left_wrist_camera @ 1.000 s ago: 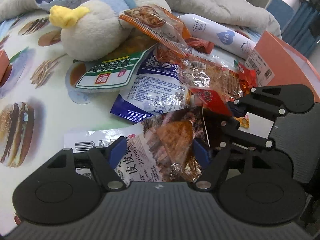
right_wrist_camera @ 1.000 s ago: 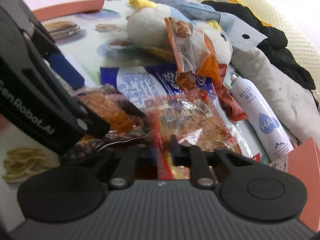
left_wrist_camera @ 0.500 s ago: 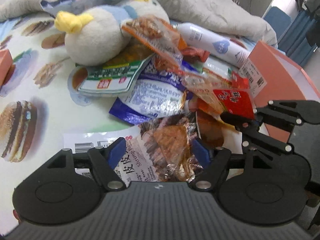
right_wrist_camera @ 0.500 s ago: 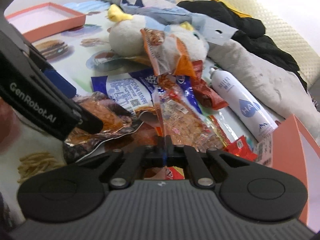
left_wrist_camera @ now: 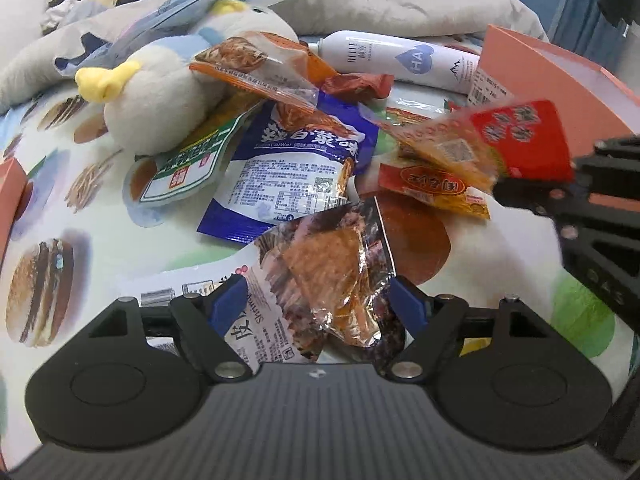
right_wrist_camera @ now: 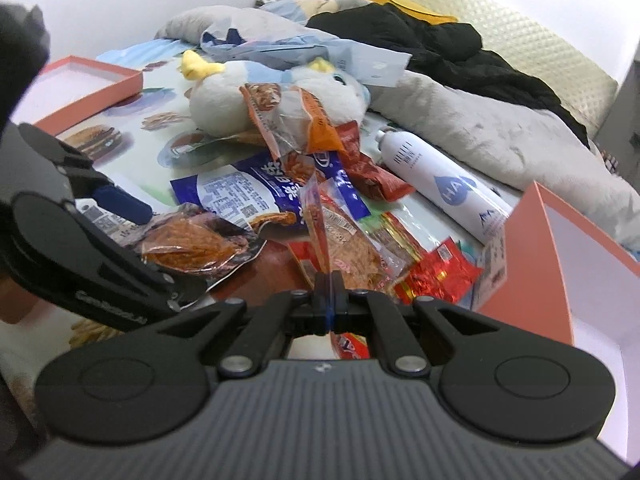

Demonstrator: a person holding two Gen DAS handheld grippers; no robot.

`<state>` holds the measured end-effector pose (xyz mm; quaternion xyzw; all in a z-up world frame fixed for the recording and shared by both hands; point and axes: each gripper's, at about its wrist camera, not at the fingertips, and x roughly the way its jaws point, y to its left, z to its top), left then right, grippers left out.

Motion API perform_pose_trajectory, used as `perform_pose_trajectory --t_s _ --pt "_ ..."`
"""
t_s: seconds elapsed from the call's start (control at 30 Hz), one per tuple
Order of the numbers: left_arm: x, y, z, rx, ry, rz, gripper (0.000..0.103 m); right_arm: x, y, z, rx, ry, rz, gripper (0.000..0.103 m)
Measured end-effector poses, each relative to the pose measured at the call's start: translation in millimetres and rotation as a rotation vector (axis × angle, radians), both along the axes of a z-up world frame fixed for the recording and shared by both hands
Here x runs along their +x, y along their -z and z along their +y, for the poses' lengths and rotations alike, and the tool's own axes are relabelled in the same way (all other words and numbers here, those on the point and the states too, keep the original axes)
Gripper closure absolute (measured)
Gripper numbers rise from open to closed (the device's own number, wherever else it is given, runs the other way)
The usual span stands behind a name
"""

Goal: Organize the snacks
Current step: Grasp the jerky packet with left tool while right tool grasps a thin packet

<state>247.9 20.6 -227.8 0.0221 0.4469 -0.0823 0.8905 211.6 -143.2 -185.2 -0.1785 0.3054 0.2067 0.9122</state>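
Note:
A pile of snack packets lies on a printed cloth. My right gripper [right_wrist_camera: 328,300] is shut on the edge of a clear orange-red snack packet [right_wrist_camera: 344,240] and holds it lifted; the packet also shows in the left wrist view [left_wrist_camera: 492,140] at the right. My left gripper [left_wrist_camera: 316,304] is open, its blue pads either side of a shrimp snack packet [left_wrist_camera: 320,268] lying on the cloth; that packet shows in the right wrist view [right_wrist_camera: 192,240]. A blue packet [left_wrist_camera: 296,160] lies behind it.
A plush duck [left_wrist_camera: 168,80] lies at the back with an orange packet [left_wrist_camera: 256,64] on it. A white spray can [right_wrist_camera: 440,184] lies to the right. An orange box [right_wrist_camera: 568,264] stands at the right, an orange tray [right_wrist_camera: 88,84] at the far left. Bedding lies behind.
My right gripper closed on the clear orange-red packet and lifted it up and right, off the pile. My left gripper stayed open around the shrimp packet.

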Motion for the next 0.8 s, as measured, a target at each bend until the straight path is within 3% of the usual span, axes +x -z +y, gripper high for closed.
perform_pose_trajectory --t_s 0.1,0.17,0.43,0.8 --pt "0 1 1 0.005 -0.02 -0.006 0.029 -4 2 -7 0.04 0.018 0.026 0.1" --pt "-2 1 2 0.016 -0.037 -0.014 0.042 -6 4 -11 0.063 0.025 0.042 0.1" --pt "-13 -6 -2 0.01 -0.07 -0.021 0.057 -24 -2 -21 0.101 0.033 0.041 0.1" --pt "-40 -35 -5 -0.133 -0.159 -0.01 0.059 -39 -28 -43 0.192 0.128 0.05 0.1"
